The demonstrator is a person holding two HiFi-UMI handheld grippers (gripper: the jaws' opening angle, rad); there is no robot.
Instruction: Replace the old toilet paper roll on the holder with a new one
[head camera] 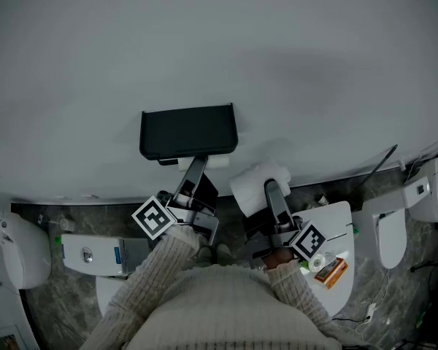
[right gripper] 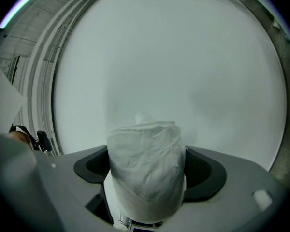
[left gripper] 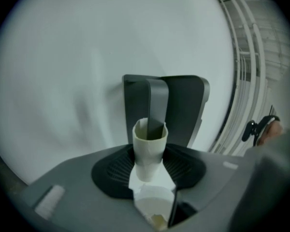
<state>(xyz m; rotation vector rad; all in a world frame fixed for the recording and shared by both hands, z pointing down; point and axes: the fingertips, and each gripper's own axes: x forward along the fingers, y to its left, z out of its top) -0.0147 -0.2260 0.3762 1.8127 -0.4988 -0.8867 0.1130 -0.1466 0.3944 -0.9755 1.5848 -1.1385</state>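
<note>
Under the black holder (head camera: 188,130) on the far wall (head camera: 204,42), our left hand-held gripper (head camera: 195,172) clenches the old cardboard tube (left gripper: 149,149) — the holder's bar (left gripper: 156,100) runs into it; just right, our right hand-held gripper (head camera: 272,189) grasps the new roll (head camera: 255,184).

My head camera looks steeply down at the far wall (head camera: 204,42) and the holder (head camera: 188,131). My left camera faces that holder close up; my right sees only wall.

I see a white toilet (head camera: 391,233) at right, and an orange box (head camera: 331,272) lying on the white worktop (head camera: 334,221) near it.
</note>
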